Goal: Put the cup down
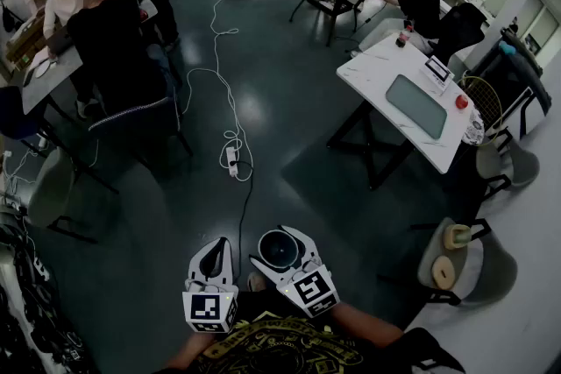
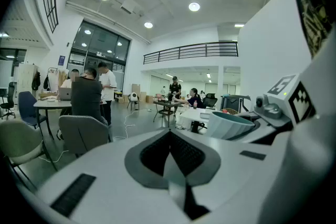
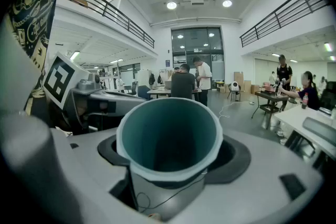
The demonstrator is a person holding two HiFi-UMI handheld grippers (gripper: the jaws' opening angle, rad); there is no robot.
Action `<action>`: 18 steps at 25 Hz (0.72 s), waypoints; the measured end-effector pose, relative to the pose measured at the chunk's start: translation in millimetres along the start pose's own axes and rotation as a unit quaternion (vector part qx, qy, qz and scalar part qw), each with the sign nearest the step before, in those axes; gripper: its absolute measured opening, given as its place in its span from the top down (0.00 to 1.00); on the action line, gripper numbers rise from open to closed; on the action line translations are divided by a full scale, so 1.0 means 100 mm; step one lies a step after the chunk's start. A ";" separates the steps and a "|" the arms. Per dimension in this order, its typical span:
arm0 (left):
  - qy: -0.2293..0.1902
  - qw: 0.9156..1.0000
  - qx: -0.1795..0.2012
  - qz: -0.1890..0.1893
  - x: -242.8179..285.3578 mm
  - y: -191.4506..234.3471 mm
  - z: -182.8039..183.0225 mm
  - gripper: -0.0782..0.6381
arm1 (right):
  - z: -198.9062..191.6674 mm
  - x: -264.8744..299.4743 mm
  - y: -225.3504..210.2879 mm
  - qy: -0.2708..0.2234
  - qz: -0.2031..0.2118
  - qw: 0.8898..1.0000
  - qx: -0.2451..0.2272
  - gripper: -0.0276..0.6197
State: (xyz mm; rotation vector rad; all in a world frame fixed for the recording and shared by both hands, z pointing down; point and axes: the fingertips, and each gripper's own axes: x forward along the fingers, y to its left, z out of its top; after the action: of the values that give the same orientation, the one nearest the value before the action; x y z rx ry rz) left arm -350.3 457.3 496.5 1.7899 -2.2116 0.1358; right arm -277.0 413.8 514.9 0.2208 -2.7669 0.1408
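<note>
Overhead and close views, shared cup [image 3: 168, 136]

Two pale grippers, one printed shirt
The left gripper [image 1: 221, 244] and right gripper [image 1: 282, 239] have smooth white-grey shells with dark ribbed pads [image 2: 157, 150]; each bears a cube [image 1: 209, 309] of black-and-white square markers. The shirt [image 1: 276, 348] is black with a gold pattern.

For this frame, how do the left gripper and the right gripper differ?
The left gripper's jaws are together with nothing between them; the right gripper's jaws stand wide, closed on a cup. In the head view the left gripper looks narrow, while the right gripper is spread around the cup's rim. Both are held side by side above the dark floor.
</note>
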 end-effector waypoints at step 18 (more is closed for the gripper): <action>-0.008 1.000 0.000 -0.010 -0.04 0.02 0.06 0.88 | 0.08 -0.01 0.05 -0.010 -0.006 1.000 0.002 0.37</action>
State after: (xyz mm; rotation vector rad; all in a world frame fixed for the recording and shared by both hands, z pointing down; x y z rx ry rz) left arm -352.3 459.6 489.9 1.8182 -2.2043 0.1183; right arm -279.8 417.4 506.3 0.2407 -2.7846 0.1431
